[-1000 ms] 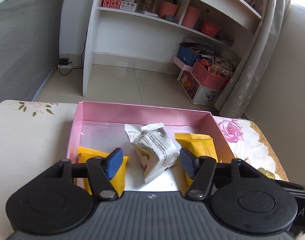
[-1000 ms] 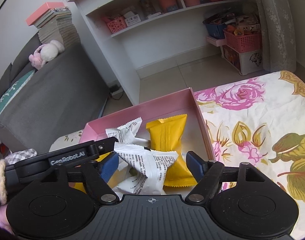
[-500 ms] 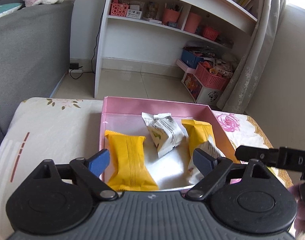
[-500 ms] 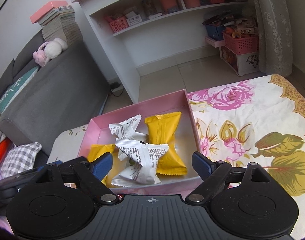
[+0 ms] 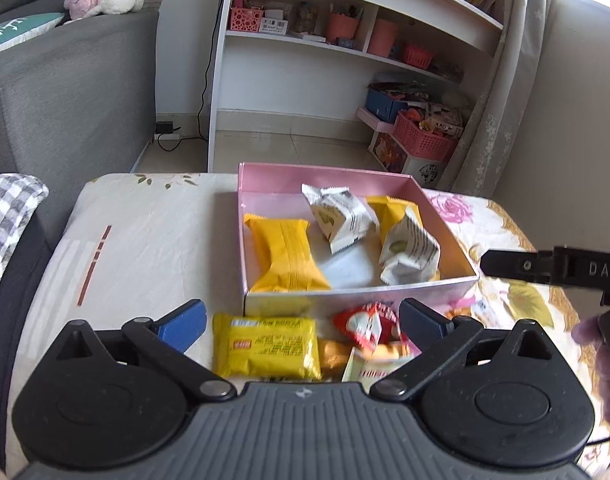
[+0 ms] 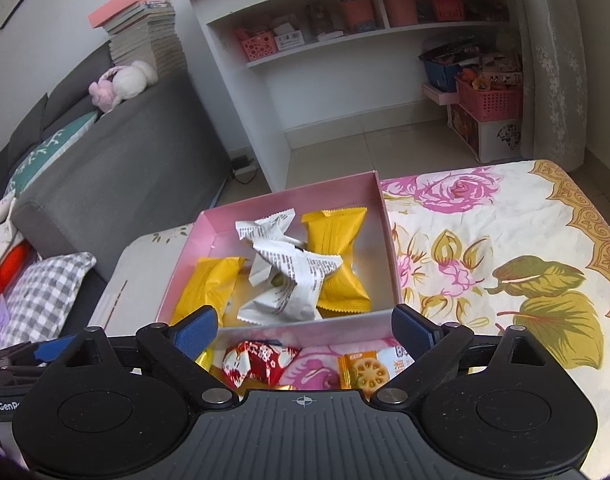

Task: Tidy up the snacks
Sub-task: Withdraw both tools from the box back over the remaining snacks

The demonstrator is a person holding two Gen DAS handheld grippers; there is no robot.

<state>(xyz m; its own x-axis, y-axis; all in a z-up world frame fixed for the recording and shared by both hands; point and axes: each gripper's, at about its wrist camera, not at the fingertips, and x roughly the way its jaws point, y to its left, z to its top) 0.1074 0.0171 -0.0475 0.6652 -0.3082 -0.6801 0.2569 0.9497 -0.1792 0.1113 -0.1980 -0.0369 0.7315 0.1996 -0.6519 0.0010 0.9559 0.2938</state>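
A pink box (image 5: 361, 286) sits on the flowered tablecloth and holds two yellow packets (image 5: 287, 256) and two white printed packets (image 5: 409, 252). My left gripper (image 5: 301, 320) hovers just before the box's near wall, its jaws opening with nothing gripped. Below it lie a flat yellow packet (image 5: 265, 346), a red-and-white packet (image 5: 367, 326) and a gold candy (image 5: 333, 354). My right gripper (image 6: 303, 330) also hangs before the box (image 6: 305, 330), jaws opening and empty. A red packet (image 6: 257, 362) and an orange cracker packet (image 6: 361, 370) lie under it.
A grey sofa (image 5: 65, 92) with a checked cushion (image 6: 45, 292) stands left of the table. A white shelf unit (image 5: 345, 48) and pink baskets (image 5: 425, 140) are across the floor. The flowered cloth (image 6: 505, 264) spreads right of the box. A hand (image 5: 601, 344) holds the right tool.
Both grippers have drawn back out of the pink box with jaws widening, leaving the yellow and white packets inside. Loose snacks in front of the box have come into view.
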